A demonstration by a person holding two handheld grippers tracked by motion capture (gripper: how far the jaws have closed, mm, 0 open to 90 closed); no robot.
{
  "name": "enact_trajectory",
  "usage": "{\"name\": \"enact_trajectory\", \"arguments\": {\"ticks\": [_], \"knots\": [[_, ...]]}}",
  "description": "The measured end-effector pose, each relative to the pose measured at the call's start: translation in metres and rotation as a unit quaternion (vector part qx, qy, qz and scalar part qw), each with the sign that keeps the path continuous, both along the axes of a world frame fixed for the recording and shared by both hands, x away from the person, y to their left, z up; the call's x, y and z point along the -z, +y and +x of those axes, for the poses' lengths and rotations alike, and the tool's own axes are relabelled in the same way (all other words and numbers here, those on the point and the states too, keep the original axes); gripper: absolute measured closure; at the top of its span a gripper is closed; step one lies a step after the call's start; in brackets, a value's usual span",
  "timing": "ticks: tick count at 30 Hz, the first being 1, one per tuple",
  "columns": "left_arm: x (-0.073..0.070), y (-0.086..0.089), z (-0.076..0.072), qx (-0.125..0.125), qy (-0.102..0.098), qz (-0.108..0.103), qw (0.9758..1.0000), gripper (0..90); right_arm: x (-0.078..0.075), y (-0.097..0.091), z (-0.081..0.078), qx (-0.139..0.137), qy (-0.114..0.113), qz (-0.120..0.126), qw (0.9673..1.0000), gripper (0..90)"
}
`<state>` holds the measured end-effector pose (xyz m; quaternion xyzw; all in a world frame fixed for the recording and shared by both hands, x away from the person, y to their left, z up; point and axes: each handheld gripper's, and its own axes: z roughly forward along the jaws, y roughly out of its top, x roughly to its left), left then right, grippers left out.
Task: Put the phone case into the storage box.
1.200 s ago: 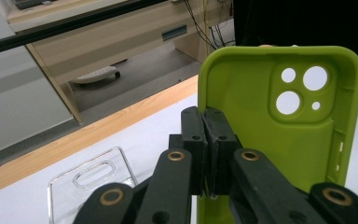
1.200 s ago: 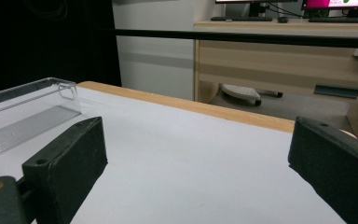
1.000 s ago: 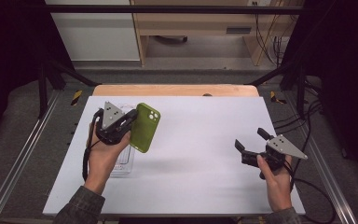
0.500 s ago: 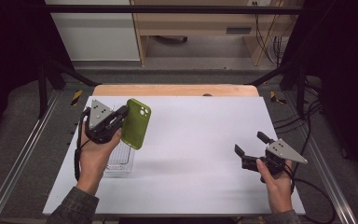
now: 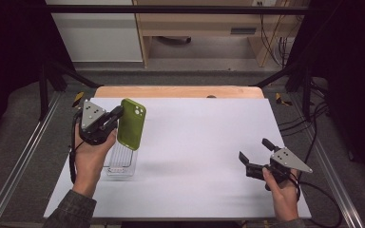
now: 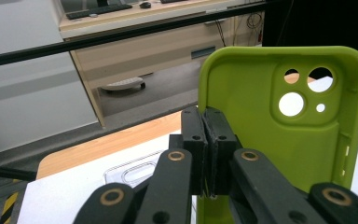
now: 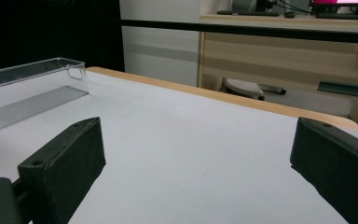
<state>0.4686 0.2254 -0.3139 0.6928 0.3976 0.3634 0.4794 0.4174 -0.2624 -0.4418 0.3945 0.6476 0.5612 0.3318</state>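
- The desk [image 5: 199,142] is a wide white sheet with a wooden strip along its far edge; metal rails run down both sides, and dark curtains and cables stand beyond them.
- Most of the desk is bare, from the middle across to the right, so there is plenty of open room for a sideways carry.
- A clear plastic tray [image 5: 122,162] sits near the left edge of the desk, just beside and partly under the left hand [image 5: 89,159]; in the right tool's view it shows as a shallow box with a ribbed floor [image 7: 28,100].
- A green phone case [image 5: 131,124] is held up in the air above the tray's far end, standing on its long edge, camera holes uppermost.
- The left tool [image 6: 206,154] is clamped tight on the case's side wall, its jaws pressed nearly together with only that thin rim between them.
- The right tool [image 5: 256,154] hovers low near the right front edge of the desk, jaws spread wide and holding nothing.
- My reading: the step in hand is carrying the case, lifted clear of the tray.
- The next move likely calls for setting it down flat on open desk, or handing it to the waiting right tool; either way the thin pinch could let the case swing, so keep it slow and clear of the tray's wall.
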Motion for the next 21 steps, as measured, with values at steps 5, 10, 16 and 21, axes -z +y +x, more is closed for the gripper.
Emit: {"name": "enact_trajectory", "arguments": {"ticks": [5,10,16,21], "knots": [[-0.001,0.006,0.001,-0.010,-0.001,-0.005,0.9999,87.6,0.003,-0.001,-0.003,-0.003,-0.007,-0.007,0.9999,2.5],[0.000,0.009,0.001,-0.017,-0.005,-0.008,0.9998,87.6,0.009,0.001,-0.006,-0.016,-0.005,-0.010,0.9998,2.4],[0.001,0.011,0.003,-0.027,-0.011,-0.008,0.9996,87.6,0.016,0.003,-0.009,-0.029,-0.006,-0.008,0.9995,2.3],[0.002,0.011,0.005,-0.031,-0.016,-0.010,0.9993,87.5,0.020,0.004,-0.010,-0.033,-0.006,-0.007,0.9994,2.2]]}}
